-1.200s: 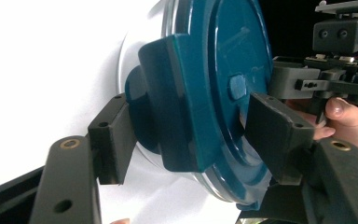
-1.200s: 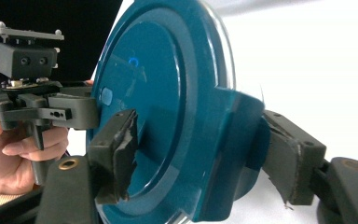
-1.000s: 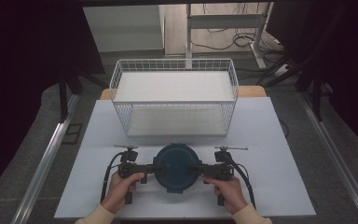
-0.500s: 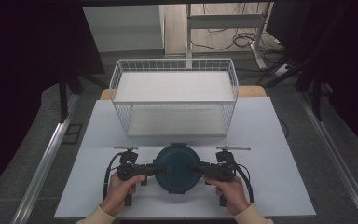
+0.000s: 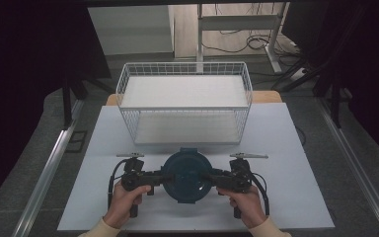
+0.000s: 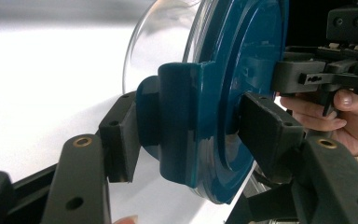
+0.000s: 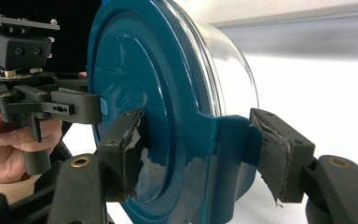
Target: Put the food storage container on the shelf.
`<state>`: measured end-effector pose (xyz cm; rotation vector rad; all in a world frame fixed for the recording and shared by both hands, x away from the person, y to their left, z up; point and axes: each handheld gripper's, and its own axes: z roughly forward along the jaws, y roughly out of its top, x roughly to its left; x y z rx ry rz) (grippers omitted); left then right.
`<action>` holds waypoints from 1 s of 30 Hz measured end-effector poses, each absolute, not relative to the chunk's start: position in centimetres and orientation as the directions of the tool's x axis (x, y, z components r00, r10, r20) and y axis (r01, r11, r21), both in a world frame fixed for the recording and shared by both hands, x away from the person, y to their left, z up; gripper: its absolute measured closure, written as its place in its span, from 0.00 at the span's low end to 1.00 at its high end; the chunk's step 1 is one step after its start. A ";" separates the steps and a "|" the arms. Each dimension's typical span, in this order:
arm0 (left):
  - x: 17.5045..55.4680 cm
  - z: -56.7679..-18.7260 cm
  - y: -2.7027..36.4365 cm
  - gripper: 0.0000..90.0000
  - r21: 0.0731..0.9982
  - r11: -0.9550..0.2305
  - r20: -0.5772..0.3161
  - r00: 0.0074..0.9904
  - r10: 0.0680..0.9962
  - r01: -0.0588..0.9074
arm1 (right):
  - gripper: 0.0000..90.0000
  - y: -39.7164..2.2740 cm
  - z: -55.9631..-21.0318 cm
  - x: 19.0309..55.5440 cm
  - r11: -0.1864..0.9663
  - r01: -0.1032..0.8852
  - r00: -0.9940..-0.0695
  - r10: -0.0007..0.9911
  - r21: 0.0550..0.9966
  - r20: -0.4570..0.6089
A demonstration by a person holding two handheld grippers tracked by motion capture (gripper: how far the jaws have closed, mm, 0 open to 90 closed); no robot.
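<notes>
While the round clear container with the dark teal lid point(image 5: 186, 175) sits low over the near middle of the white table point(image 5: 296, 148), just in front of the white wire basket point(image 5: 185, 106), each side latch tab is pinched: left tool point(image 6: 186, 135) clamped on one, right tool point(image 7: 196, 149) on the other. Risk, as I judge it: glossy plastic and the right tool's torn pad lining could let a tab slip, tilting or dropping the container.
</notes>
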<state>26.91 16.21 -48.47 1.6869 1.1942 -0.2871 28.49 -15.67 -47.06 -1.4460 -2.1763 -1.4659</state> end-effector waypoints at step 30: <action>28.5 -42.7 16.4 0.46 0.693 0.000 -0.591 0.568 0.573 0.721 | 0.42 -15.6 -41.5 29.6 0.084 0.654 -0.626 0.618 0.752 0.475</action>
